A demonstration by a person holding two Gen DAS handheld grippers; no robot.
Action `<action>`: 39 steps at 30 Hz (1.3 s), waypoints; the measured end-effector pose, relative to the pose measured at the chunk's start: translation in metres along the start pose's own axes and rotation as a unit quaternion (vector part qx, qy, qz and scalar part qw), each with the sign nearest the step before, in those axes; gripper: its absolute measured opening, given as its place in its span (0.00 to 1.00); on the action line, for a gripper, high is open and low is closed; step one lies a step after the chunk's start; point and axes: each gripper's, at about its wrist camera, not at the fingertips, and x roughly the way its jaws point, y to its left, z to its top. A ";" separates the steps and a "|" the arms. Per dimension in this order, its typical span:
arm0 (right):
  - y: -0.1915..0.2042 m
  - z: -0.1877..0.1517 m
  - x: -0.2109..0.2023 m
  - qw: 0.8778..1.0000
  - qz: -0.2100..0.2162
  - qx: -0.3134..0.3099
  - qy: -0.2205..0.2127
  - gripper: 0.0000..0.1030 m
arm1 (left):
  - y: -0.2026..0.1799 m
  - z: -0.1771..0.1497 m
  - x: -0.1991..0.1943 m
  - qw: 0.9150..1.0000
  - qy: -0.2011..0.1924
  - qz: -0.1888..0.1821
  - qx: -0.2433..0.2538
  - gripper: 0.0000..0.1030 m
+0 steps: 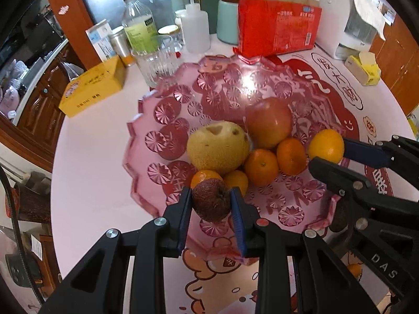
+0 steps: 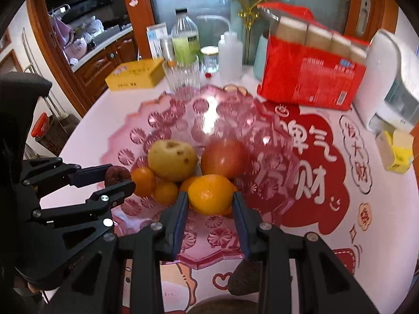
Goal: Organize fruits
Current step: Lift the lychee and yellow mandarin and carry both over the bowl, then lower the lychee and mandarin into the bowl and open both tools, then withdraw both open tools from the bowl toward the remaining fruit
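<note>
I have both tools over the pink glass bowl (image 1: pixel 146 141) and each is carrying a fruit. My left gripper (image 1: pixel 211 204) is clamped on a wrinkled dark brown fruit (image 1: pixel 211 200), held above the bowl's near rim at about 6 o'clock in the left wrist view. My right gripper (image 2: pixel 210 196) is clamped on a yellow-orange citrus (image 2: pixel 209 193), which in the left wrist view sits at about 3 o'clock over the bowl. I judge the sorting well advanced: most of the fruit already lies in the bowl and these two pieces only need setting down and releasing. Counting what rests inside: one yellow pear (image 1: pixel 218 146), one red apple (image 1: pixel 269 123), and four small mandarins (image 1: pixel 261 167) clustered at the pear's and apple's near side, one of them half hidden behind the brown fruit. That makes six in the bowl and two in my grip. Still on the table, outside the bowl's near edge, I see a dark rough-skinned lump (image 2: pixel 244 278) at about 6 o'clock in the right wrist view, and a small orange piece (image 1: pixel 354 270) low at 5 o'clock in the left wrist view; those look like what remains to collect.
</note>
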 end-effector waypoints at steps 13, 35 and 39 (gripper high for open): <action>-0.004 -0.013 0.015 0.999 0.032 0.011 0.029 0.34 | -0.001 -0.003 0.004 0.999 -0.012 0.034 0.002 0.68; -0.011 -0.017 -0.020 0.999 0.040 0.024 -0.004 0.44 | 0.002 -0.016 -0.033 0.999 -0.031 0.035 -0.014 0.86; -0.009 -0.019 -0.031 0.999 0.038 0.020 -0.013 0.44 | 0.002 -0.020 -0.043 0.999 -0.033 0.030 -0.022 0.86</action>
